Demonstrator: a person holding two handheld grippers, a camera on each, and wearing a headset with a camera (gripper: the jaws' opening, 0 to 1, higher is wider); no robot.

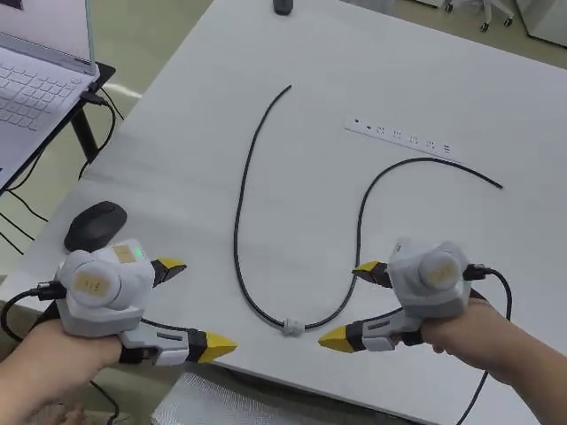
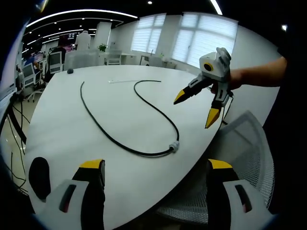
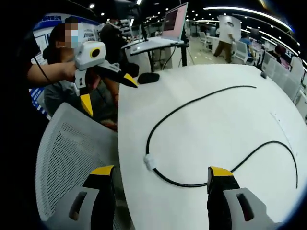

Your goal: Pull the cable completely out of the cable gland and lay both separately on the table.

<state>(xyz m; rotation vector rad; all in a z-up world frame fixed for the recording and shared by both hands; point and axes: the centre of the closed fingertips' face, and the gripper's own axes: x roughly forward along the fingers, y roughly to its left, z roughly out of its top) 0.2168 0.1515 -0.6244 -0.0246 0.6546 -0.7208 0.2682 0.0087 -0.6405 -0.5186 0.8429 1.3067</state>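
Jaws spread wide and empty, the left gripper (image 1: 193, 305) and right gripper (image 1: 348, 302) hover either side of the white cable gland (image 1: 292, 327). The black cable (image 1: 239, 221) runs through it, looping away across the table (image 1: 425, 80).

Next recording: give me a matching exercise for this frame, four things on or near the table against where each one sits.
Things:
1 gland
2 mouse
3 laptop
4 white strip

Places:
A on a stand left of the table
B flat on the table, beyond the right half of the cable
C on the cable, near the table's front edge
D at the table's left corner

Pairs: 1-C; 2-D; 3-A; 4-B
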